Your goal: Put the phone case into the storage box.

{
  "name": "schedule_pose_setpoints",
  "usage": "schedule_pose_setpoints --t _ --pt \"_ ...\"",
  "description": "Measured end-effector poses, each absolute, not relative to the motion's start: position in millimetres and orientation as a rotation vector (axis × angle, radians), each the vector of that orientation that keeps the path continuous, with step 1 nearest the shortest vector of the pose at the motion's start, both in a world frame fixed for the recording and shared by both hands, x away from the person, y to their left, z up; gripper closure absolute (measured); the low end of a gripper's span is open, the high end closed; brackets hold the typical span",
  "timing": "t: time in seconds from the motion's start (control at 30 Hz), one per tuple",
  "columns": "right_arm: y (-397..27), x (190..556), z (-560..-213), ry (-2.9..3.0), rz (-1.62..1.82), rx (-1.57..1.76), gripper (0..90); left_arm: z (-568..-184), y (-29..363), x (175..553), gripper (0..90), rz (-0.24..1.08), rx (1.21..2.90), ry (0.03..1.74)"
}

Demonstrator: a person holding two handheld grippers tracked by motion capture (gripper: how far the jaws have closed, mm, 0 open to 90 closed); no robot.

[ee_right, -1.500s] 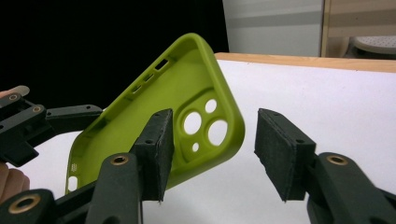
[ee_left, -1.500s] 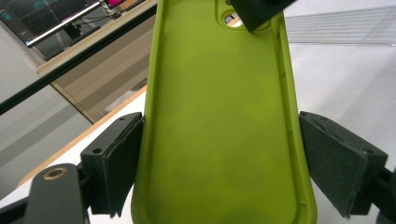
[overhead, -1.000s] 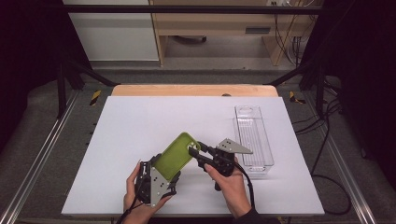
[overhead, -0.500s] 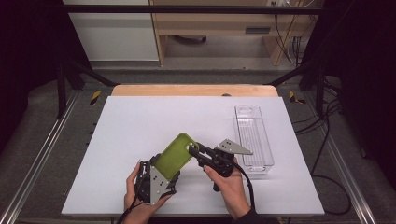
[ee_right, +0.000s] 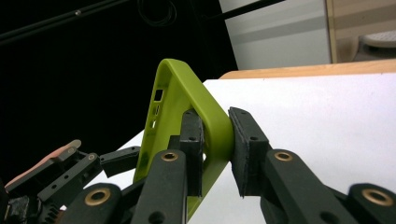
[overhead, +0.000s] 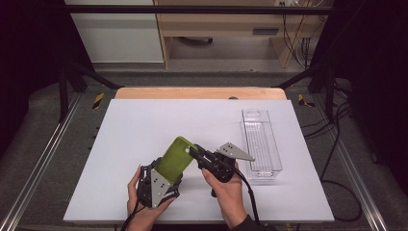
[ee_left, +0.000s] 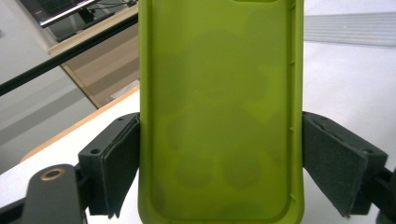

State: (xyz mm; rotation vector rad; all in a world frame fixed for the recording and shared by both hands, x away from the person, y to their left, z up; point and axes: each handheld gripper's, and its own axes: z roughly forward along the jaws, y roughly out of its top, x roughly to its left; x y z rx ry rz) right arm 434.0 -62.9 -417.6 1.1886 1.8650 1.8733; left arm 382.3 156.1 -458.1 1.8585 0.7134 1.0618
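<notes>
1. Near the tabletop's [overhead: 144, 125] front edge, the left tool [overhead: 159, 185] clamps the green phone case [overhead: 175, 158] by its sides.
2. The right tool [overhead: 195, 153] has just closed onto the case's rim.
3. A clear tray [overhead: 261, 144] lies along the right edge; the white surface behind is open.

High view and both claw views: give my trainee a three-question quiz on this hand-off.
1. True or false: the right claw pinches the green case's edge.
2. The left claw holds the case by: A) its two long sides, B) one corner, C) nothing.
3. What stands on the table to the right of the hands?

Key: 1 true. 2 A. 3 a clear tray, nothing visible inside.
</notes>
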Motion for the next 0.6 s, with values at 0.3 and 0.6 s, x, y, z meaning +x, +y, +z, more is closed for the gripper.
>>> schedule_pose_setpoints --t 0.3,0.6 --pt "-41.6 434.6 -401.9 1.873 1.814 1.121 76.8 -455.7 167.9 386.7 15.5 1.046 1.803 0.770" --pt "-35.5 444.5 -390.3 1.893 1.764 1.059 77.0 -455.6 179.0 392.0 14.8 1.010 1.757 0.762"
